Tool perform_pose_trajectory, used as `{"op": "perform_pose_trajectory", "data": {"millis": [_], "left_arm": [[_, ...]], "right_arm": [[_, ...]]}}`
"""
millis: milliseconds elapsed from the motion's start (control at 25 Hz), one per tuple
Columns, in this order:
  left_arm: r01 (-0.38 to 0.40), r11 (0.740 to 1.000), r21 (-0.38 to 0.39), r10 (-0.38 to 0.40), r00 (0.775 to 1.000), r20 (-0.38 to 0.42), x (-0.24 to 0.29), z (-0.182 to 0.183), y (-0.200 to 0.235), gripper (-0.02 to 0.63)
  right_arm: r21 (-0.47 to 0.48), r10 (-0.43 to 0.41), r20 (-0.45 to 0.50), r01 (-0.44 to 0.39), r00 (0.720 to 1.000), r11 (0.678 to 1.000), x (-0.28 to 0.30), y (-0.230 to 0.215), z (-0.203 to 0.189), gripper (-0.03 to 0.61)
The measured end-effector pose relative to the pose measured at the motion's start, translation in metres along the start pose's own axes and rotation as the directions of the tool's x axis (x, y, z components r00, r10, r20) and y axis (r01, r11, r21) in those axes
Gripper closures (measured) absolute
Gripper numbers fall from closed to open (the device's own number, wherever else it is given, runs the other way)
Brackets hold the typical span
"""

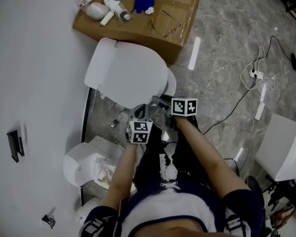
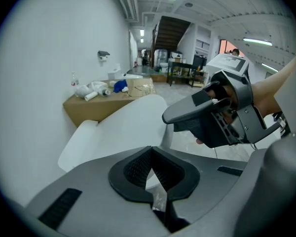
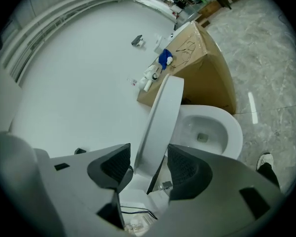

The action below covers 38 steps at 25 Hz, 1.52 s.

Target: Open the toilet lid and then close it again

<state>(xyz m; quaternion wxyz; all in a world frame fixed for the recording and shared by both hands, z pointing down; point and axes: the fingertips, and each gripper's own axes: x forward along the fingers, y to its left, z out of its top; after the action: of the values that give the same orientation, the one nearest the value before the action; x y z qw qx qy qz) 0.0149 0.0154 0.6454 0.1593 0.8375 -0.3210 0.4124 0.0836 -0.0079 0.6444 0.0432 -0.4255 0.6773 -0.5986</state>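
The white toilet lid [image 1: 130, 73] stands raised, leaning toward the wall. The open bowl [image 3: 212, 130] shows to the right of the lid [image 3: 160, 115] in the right gripper view. My right gripper [image 3: 148, 164] is open, and the lid's edge runs up between its spread pads without being pressed. In the head view the right gripper [image 1: 159, 101] sits at the lid's near edge. My left gripper [image 2: 153, 174] is shut and empty, just in front of the lid [image 2: 123, 125]. In the head view the left gripper [image 1: 140, 114] hangs beside the right one, at the lid's lower edge.
A cardboard box [image 1: 153, 19] with white bottles and a blue item stands behind the toilet. The white wall [image 1: 34, 58] is close on the left. A white fixture [image 1: 84, 164] sits at lower left. Cables [image 1: 256, 75] and a white box [image 1: 286, 147] lie on the floor to the right.
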Motion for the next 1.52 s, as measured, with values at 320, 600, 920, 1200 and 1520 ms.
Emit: {"op": "perform_pose_trajectory", "data": {"millis": [320, 600, 920, 1200, 1520], "left_arm": [[0.03, 0.999, -0.015, -0.031, 0.999, -0.031, 0.019, -0.014, -0.018, 0.607], [0.056, 0.998, -0.034, -0.057, 0.997, -0.048, 0.037, -0.028, -0.031, 0.607], [0.104, 0.994, -0.041, -0.107, 0.991, -0.08, 0.065, -0.047, -0.05, 0.608], [0.136, 0.99, -0.044, -0.14, 0.984, -0.11, 0.085, -0.063, -0.061, 0.607], [0.165, 0.985, -0.051, -0.171, 0.974, -0.148, 0.109, -0.083, -0.072, 0.607]], "right_arm": [[0.036, -0.075, 0.0, 0.075, 0.997, 0.997, -0.002, -0.036, -0.011, 0.383], [0.068, -0.096, -0.02, 0.097, 0.995, 0.993, -0.001, -0.064, -0.024, 0.387], [0.123, -0.129, -0.019, 0.13, 0.992, 0.984, 0.002, -0.105, -0.035, 0.387], [0.165, -0.141, -0.025, 0.143, 0.99, 0.976, 0.006, -0.132, -0.045, 0.388], [0.2, -0.136, -0.051, 0.144, 0.989, 0.969, 0.013, -0.163, -0.056, 0.388]]}}
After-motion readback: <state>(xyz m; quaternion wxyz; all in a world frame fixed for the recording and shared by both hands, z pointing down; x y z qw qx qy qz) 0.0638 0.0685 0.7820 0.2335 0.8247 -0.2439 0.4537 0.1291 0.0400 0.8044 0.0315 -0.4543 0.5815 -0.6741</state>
